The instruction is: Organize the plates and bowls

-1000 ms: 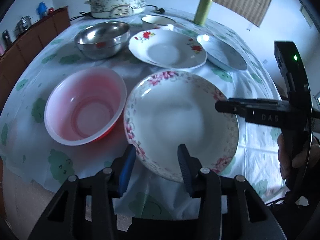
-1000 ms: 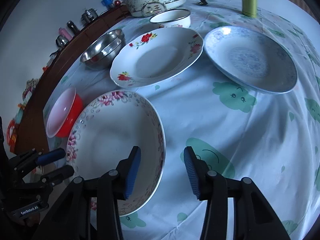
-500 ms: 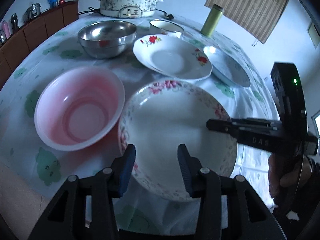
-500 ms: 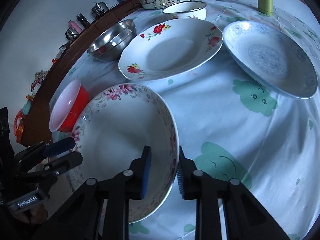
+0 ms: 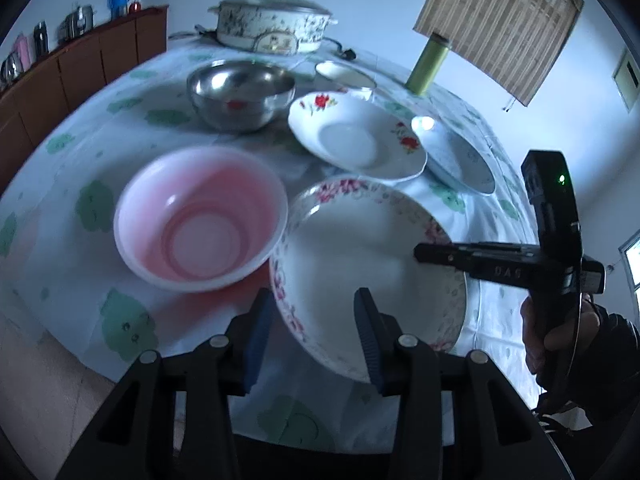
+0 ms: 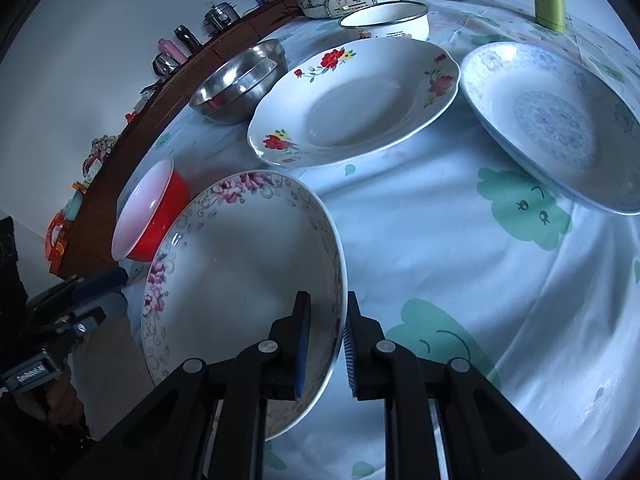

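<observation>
A white plate with pink flowers on its rim [image 5: 360,248] [image 6: 240,248] is at the table's near edge, tilted, with its right side raised. My right gripper [image 6: 326,320] [image 5: 418,254] has that raised rim between its blue pads, and the jaws are closing on it. My left gripper [image 5: 314,332] [image 6: 100,292] stands open at the plate's near left rim, its pads clear of it. Left of the plate sits a red bowl with a pink inside [image 5: 200,220] [image 6: 156,216].
Farther back stand a steel bowl [image 5: 240,96], a white plate with red flowers [image 6: 356,100], a blue-patterned plate [image 6: 560,120], a small white enamel bowl [image 6: 384,20], a lidded pot [image 5: 272,28] and a green cylinder [image 5: 430,64]. A wooden cabinet [image 5: 80,72] runs along the left.
The right jaws have closed from wide apart onto the pink-flowered plate's right rim, and that side has risen off the cloth. The left gripper has stayed open near the plate.
</observation>
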Motion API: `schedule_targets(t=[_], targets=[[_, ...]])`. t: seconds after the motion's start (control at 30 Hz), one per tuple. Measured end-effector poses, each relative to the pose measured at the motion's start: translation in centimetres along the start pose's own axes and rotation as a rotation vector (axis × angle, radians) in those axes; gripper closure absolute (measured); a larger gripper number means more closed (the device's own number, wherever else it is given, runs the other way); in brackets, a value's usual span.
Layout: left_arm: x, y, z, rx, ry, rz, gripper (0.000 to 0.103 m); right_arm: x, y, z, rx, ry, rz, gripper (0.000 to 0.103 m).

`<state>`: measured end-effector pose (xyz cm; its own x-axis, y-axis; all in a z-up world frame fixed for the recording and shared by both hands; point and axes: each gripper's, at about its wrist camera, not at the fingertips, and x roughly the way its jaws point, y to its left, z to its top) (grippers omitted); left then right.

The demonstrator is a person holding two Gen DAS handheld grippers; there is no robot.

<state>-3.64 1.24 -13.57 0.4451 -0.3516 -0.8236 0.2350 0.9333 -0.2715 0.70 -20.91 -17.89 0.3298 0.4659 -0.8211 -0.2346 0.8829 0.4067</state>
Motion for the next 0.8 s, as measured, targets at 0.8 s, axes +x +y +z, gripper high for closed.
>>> schedule_targets(t=[0.8], targets=[[5.1, -2.5, 0.0, 0.059, 0.101, -0.074, 0.062, -2.9, -2.0, -4.5, 0.084, 0.034, 0.024, 0.085]])
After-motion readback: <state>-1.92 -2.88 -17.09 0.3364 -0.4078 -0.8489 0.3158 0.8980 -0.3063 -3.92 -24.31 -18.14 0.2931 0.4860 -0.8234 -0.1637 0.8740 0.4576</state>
